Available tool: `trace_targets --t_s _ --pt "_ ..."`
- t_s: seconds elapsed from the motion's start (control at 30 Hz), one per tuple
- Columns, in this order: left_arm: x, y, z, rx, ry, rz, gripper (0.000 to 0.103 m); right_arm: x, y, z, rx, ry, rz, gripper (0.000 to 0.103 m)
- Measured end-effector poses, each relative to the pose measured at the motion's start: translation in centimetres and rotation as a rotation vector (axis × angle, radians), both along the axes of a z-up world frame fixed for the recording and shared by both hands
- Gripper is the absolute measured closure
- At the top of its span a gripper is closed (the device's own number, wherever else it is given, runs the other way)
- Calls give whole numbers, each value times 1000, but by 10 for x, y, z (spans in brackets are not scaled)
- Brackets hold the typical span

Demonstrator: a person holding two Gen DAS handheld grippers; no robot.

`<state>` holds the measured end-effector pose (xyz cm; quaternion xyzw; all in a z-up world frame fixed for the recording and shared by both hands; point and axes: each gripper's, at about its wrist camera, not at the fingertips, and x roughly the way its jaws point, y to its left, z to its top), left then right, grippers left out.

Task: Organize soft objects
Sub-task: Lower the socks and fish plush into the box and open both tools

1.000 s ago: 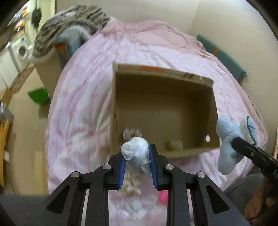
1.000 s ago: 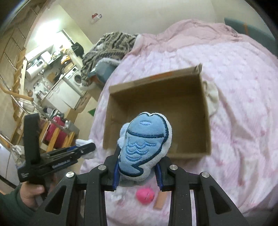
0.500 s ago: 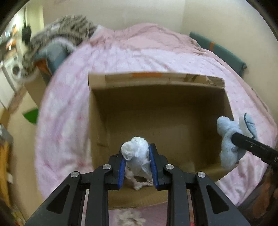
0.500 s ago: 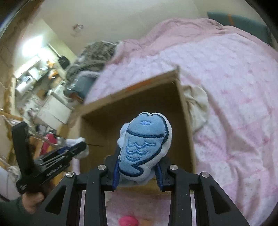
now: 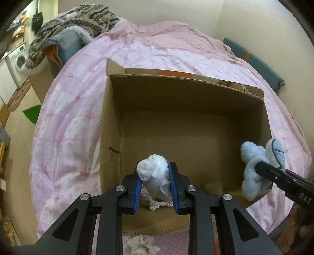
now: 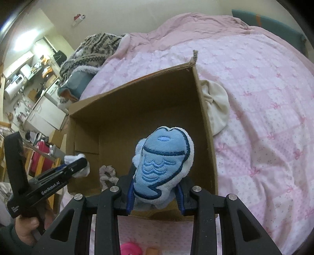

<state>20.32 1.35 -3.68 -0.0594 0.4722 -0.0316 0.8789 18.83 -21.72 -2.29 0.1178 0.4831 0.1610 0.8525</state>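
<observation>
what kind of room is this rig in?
Most likely a bedroom in a small home or studio flat. The cardboard box sits on a bed under a pink quilt, a patterned jacket lies at its far end, and a washing machine and kitchen clutter show beyond.

Home bedroom — pink-quilted bed, washing machine beyond

Soft cloth and matt cardboard

The box is rough brown cardboard; the fish toy is fuzzy embroidered plush; the bedspread is quilted pink cloth.
</observation>
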Motion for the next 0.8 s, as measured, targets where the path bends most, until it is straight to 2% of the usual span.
trace_targets --t_s 0.43,0.63,0.8 --pt "-4 -14 1 10 -9 -50 78 -1 15 -6 -43 15 53 65" --pt "-5 -19 1 16 -7 -72 70 -1 15 -5 -47 14 51 63" --pt "-6 -23 1 30 -6 -77 54 0 15 -6 -44 18 46 63"
